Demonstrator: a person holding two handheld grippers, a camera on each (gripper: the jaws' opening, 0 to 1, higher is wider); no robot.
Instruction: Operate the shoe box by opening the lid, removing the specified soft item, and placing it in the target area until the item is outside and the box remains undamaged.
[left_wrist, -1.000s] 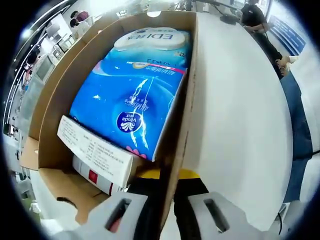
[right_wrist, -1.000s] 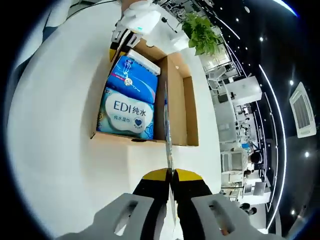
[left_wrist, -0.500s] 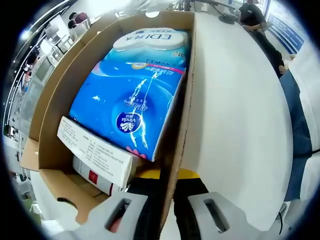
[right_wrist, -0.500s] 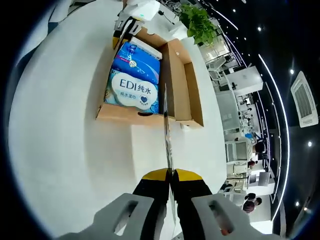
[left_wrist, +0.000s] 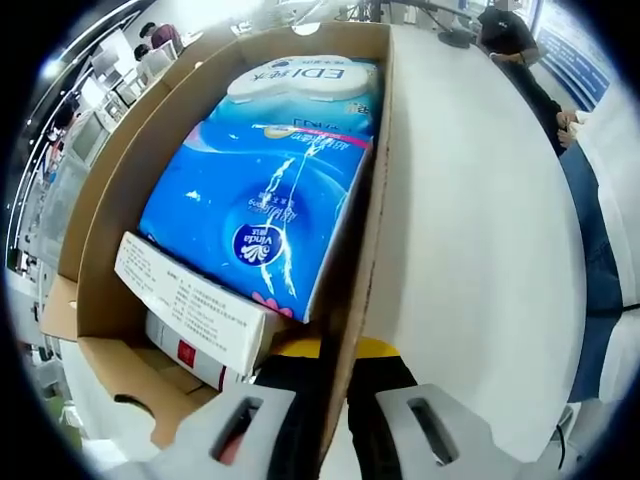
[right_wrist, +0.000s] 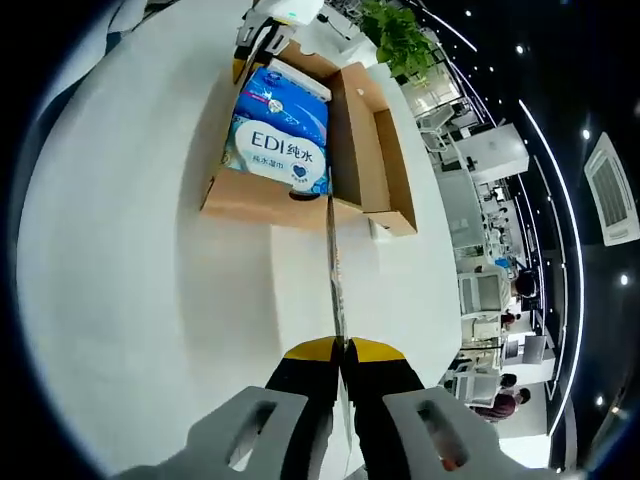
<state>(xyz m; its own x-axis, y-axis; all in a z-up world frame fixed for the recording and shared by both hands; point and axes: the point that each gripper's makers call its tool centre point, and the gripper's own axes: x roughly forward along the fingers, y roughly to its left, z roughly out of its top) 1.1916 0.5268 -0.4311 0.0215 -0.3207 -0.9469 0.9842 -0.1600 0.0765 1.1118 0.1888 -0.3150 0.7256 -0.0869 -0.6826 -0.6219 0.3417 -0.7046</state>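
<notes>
box wall (left_wrist: 372, 240) is pinched by left gripper (left_wrist: 335, 375) so it's kept steady | blue tissue pack (left_wrist: 265, 190) sits inside, along that wall | lid (right_wrist: 333, 270) is clamped edge-on by right gripper (right_wrist: 342, 368) — held open

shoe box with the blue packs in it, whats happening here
A person is working an open cardboard shoe box on a white table with two handheld grippers. The left gripper is clamped on the box's side wall, steadying it. The right gripper is shut on the edge of the thin cardboard lid, holding it open. A blue Vinda tissue pack, an EDI wet wipes pack and a small white carton sit inside.
</notes>
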